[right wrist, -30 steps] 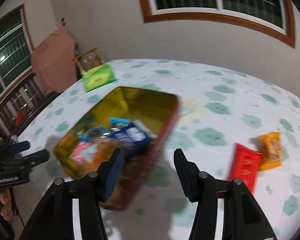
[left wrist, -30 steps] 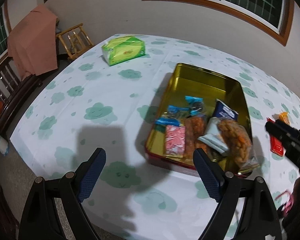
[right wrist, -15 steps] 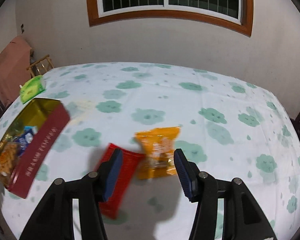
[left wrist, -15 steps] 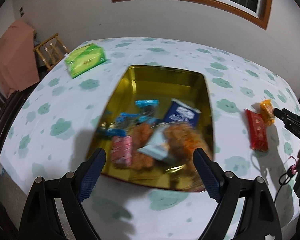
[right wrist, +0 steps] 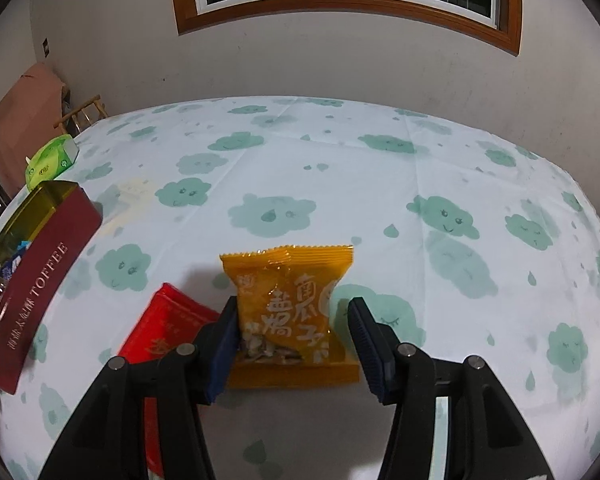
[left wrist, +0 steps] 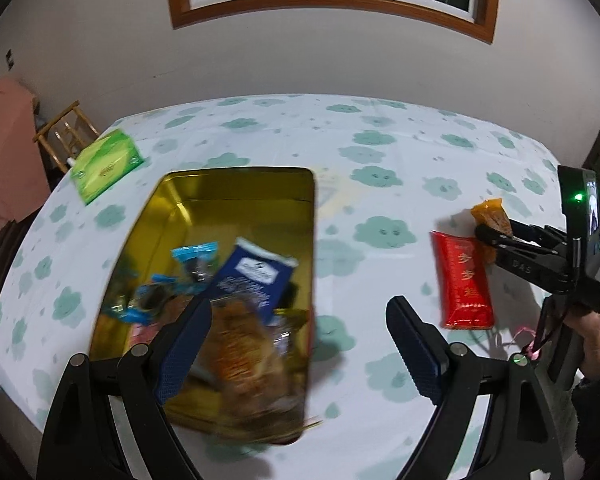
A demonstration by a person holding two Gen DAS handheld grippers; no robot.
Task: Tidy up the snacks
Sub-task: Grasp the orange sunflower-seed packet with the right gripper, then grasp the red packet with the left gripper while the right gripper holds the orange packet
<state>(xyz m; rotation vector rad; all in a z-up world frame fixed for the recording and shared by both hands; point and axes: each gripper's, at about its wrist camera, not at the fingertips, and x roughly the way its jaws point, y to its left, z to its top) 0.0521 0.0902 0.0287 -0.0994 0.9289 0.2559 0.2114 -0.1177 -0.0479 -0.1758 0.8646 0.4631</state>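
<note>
Orange crinkly packet [right wrist: 290, 312] (flat) | between spread right gripper [right wrist: 292, 340] fingers [right wrist: 364, 332]

One toffee tin [left wrist: 236, 192] is counted left of the left tongs; one orange packet [right wrist: 292, 304] between the right tongs; one red packet [left wrist: 462, 280] just left of them; one green tissue pack [left wrist: 106, 164] far left.
</note>
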